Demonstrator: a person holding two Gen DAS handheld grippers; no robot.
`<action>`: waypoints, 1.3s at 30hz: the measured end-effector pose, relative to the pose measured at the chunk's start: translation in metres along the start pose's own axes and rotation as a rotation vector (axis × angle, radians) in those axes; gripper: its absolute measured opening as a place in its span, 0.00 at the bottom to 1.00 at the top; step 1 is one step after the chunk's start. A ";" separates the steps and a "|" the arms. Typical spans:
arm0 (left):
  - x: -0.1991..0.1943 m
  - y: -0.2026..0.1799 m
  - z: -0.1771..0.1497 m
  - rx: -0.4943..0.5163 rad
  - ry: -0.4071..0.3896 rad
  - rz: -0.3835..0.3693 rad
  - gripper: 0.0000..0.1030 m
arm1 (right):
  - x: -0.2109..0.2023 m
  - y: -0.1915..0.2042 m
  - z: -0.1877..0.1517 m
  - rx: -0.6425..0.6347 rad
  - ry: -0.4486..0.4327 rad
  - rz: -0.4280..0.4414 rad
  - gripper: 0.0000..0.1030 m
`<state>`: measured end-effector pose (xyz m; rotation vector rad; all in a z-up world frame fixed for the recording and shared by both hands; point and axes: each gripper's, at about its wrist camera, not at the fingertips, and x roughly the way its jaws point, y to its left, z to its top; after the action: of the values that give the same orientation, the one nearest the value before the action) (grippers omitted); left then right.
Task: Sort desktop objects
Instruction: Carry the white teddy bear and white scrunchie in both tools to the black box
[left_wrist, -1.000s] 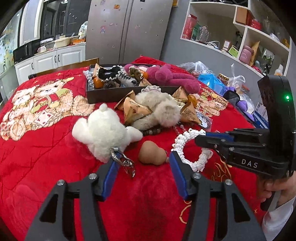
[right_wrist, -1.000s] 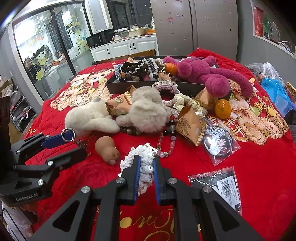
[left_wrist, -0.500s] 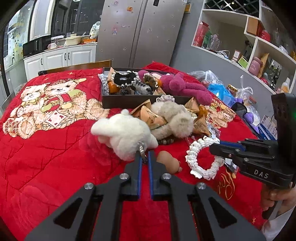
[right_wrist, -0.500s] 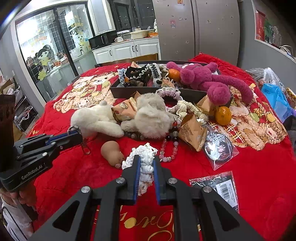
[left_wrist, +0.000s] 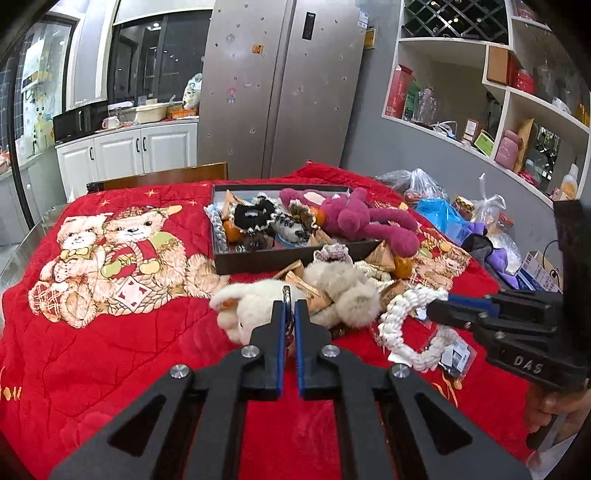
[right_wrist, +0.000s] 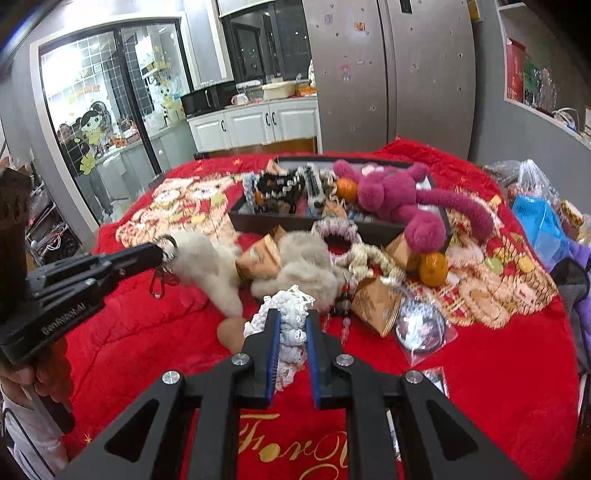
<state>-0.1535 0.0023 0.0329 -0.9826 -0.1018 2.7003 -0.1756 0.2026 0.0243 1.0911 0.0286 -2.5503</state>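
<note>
My left gripper (left_wrist: 290, 308) is shut on the metal key ring (left_wrist: 286, 294) of a white plush toy (left_wrist: 255, 302) and holds it lifted off the red blanket; the toy (right_wrist: 207, 258) hangs from that gripper (right_wrist: 162, 253) in the right wrist view. My right gripper (right_wrist: 290, 325) is shut on a white lace scrunchie (right_wrist: 288, 314), raised above the blanket; it shows as a loop (left_wrist: 410, 328) in the left wrist view, held by the gripper (left_wrist: 436, 312). A dark tray (left_wrist: 258, 258) further back holds scrunchies, oranges and a magenta plush (left_wrist: 365, 221).
A grey fluffy toy (right_wrist: 303, 266), brown paper packets (right_wrist: 376, 302), a bead string (right_wrist: 345, 310), an orange (right_wrist: 432, 269), a tan gourd (right_wrist: 229, 332) and a plastic bag with a badge (right_wrist: 421, 328) lie on the red blanket (left_wrist: 110, 350). Bags pile at the right edge (left_wrist: 443, 218).
The left gripper closed on the white plush's key ring and lifted the toy. The right gripper raised the lace scrunchie. Both have moved up and towards the tray.
</note>
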 end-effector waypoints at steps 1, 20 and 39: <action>0.000 -0.001 0.001 0.002 0.001 -0.005 0.04 | -0.003 0.001 0.003 -0.003 -0.010 -0.003 0.13; -0.018 -0.016 0.042 0.028 -0.057 -0.017 0.04 | -0.030 0.015 0.044 -0.042 -0.089 0.006 0.13; 0.014 -0.023 0.132 0.062 -0.081 -0.017 0.04 | -0.025 0.005 0.119 -0.060 -0.133 -0.029 0.13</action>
<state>-0.2435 0.0312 0.1290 -0.8508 -0.0411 2.7110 -0.2411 0.1872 0.1254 0.9030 0.0865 -2.6244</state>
